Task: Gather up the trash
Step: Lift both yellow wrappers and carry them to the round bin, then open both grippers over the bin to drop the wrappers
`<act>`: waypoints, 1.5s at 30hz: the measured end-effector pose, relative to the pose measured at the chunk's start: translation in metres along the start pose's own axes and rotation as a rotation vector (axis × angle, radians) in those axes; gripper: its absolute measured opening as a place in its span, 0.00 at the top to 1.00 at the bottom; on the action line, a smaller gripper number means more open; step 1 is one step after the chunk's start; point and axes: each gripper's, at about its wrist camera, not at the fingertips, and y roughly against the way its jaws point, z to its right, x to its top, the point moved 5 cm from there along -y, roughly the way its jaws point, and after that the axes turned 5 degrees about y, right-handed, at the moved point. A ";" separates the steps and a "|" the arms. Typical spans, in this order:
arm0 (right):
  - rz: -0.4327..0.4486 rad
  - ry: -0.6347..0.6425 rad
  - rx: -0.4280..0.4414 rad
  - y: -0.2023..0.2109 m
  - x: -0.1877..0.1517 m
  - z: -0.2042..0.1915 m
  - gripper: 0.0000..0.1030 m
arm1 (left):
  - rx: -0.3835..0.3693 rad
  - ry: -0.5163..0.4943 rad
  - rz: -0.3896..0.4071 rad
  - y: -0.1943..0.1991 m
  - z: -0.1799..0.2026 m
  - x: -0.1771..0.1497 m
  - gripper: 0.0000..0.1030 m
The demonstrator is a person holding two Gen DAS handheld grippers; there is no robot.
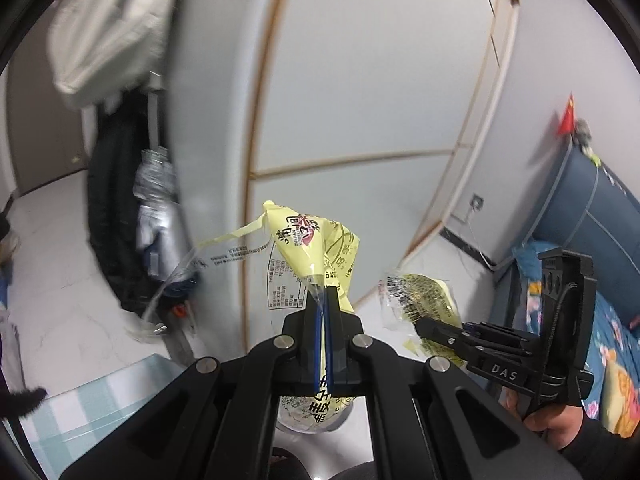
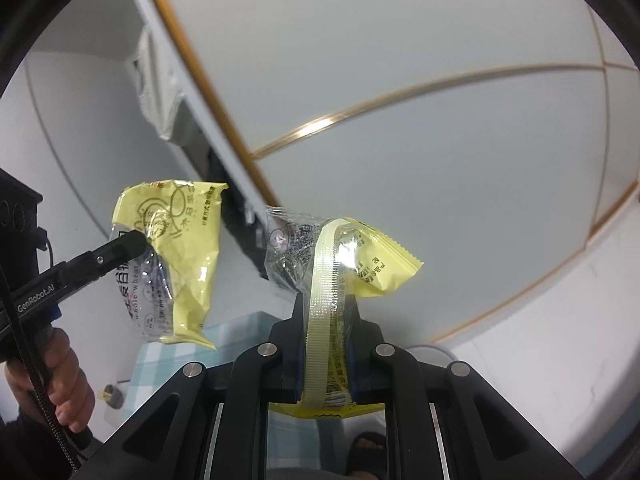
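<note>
My left gripper (image 1: 325,294) is shut on a crumpled yellow and clear snack wrapper (image 1: 310,240) and holds it up in the air; a torn strip trails off to its left. It shows in the right wrist view (image 2: 140,240) with that wrapper (image 2: 184,256) hanging from it. My right gripper (image 2: 325,300) is shut on a second yellow wrapper (image 2: 372,260), whose ribbed seal strip loops over the jaws. The right gripper shows in the left wrist view (image 1: 420,324) with its wrapper (image 1: 424,296).
A white wardrobe with gold trim (image 1: 360,120) fills the background. Dark clothes and a bag (image 1: 120,220) hang at the left. A bed with a blue headboard (image 1: 592,216) is at the right. A checked blue cloth (image 1: 100,400) lies below.
</note>
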 end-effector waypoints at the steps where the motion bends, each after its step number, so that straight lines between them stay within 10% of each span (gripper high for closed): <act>1: -0.008 -0.017 -0.006 -0.004 -0.004 0.008 0.86 | -0.002 -0.016 -0.016 -0.009 0.004 -0.002 1.00; 24: -0.254 -0.368 -0.077 -0.130 -0.123 0.135 0.86 | 0.000 -0.158 -0.597 -0.207 0.022 -0.101 1.00; 45: -0.452 -0.572 -0.054 -0.259 -0.168 0.166 0.77 | 0.120 -0.119 -0.771 -0.287 0.000 -0.144 1.00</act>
